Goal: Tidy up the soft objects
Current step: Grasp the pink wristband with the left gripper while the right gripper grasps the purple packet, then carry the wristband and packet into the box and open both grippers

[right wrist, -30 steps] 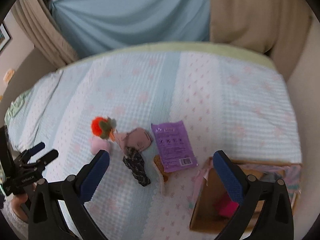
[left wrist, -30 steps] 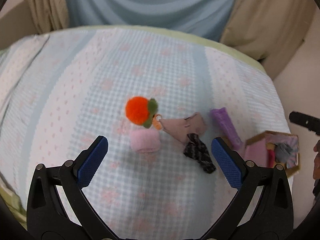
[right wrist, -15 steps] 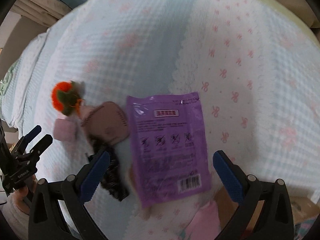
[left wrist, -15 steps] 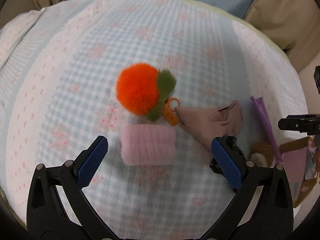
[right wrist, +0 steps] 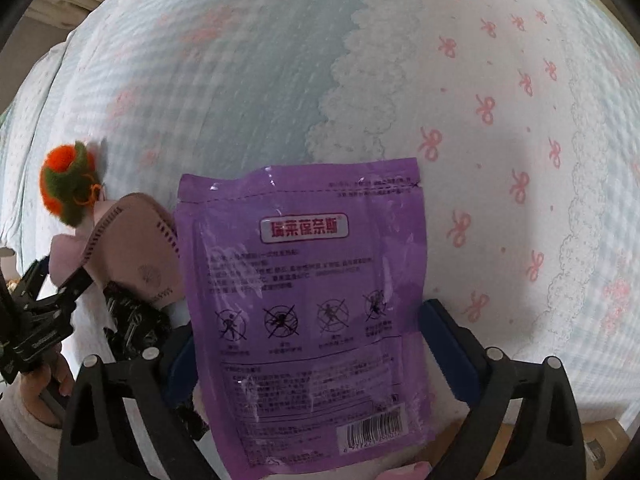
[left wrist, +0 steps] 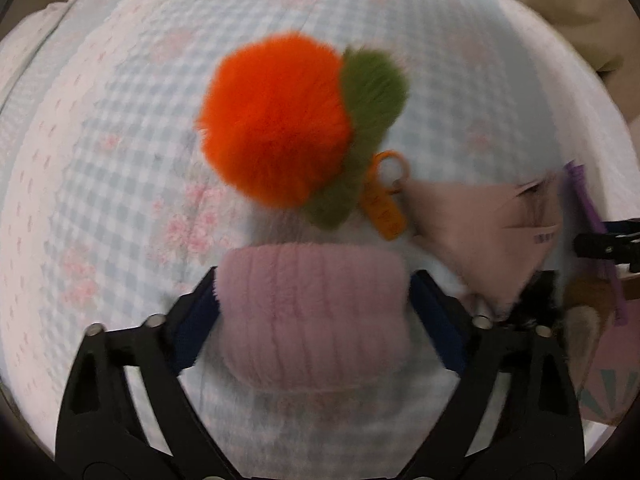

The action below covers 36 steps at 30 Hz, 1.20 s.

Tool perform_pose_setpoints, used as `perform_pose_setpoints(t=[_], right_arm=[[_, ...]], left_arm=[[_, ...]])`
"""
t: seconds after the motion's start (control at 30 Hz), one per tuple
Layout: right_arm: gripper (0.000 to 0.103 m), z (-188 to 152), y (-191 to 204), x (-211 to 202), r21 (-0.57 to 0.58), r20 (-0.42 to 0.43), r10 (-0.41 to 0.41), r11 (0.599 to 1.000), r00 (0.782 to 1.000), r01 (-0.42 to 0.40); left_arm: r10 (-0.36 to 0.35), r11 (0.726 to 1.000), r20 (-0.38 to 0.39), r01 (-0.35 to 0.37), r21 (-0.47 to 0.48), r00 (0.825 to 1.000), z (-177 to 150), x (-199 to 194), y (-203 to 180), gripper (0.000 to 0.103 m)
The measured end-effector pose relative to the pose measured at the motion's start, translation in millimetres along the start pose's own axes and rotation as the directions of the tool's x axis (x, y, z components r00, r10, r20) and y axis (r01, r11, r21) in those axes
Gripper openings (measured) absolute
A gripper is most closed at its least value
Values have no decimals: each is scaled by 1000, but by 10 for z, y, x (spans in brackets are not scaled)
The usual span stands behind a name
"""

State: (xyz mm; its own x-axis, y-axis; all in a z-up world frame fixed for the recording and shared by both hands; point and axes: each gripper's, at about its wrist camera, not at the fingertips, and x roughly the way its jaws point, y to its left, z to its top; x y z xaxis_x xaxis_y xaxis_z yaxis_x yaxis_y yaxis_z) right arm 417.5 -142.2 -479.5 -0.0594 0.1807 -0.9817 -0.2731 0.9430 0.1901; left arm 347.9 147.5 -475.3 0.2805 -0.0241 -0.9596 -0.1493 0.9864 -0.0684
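Note:
In the left wrist view my left gripper (left wrist: 314,312) is open, its blue fingers on either side of a pink fuzzy roll (left wrist: 314,312) lying on the bed. Behind it lie an orange and green pompom (left wrist: 280,120) with an orange tag and a beige face mask (left wrist: 484,232). In the right wrist view my right gripper (right wrist: 308,340) is open, astride a purple plastic packet (right wrist: 308,300) lying flat. The mask (right wrist: 132,248), the pompom (right wrist: 66,184) and a dark patterned cloth (right wrist: 136,328) lie to its left.
The bed has a light blue and white quilt (right wrist: 480,80) with pink bows. A cardboard box edge (right wrist: 600,440) shows at the lower right of the right wrist view. The left gripper (right wrist: 36,320) appears at the far left there.
Both grippers have moved down and forward. The left one now straddles the pink roll, the right one straddles the purple packet. The jaws have narrowed around them.

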Motion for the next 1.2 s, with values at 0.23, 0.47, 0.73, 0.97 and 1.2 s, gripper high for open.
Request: perform_pose_setpoints(t=[0.23,0.47,0.73,0.97,1.2], right_arm=[[62,-53,47,20,-16,0,-119,993,993,119],[28,-112,-81,-81,57,37,-131,990,991,129],[19,-253,21,-386,96,126,-117,990,985,105],[19,-564,279,-937,91,228,-80,994,970,60],[19,-997,503,-1733,140,351,-21,990,936,-30]], left_arm=[[25,1000,34,-25,12,999,-31,-76,41,56],[-8,1000,58,9,-7,998,20,-192,110,34],[-31,999,93,32,-13,995,72,-452,164,31],[-47,999,156,48,-2,987,62,-956,111,31],[-49,999,226,49,7,973,-29,-1674,75,31]])
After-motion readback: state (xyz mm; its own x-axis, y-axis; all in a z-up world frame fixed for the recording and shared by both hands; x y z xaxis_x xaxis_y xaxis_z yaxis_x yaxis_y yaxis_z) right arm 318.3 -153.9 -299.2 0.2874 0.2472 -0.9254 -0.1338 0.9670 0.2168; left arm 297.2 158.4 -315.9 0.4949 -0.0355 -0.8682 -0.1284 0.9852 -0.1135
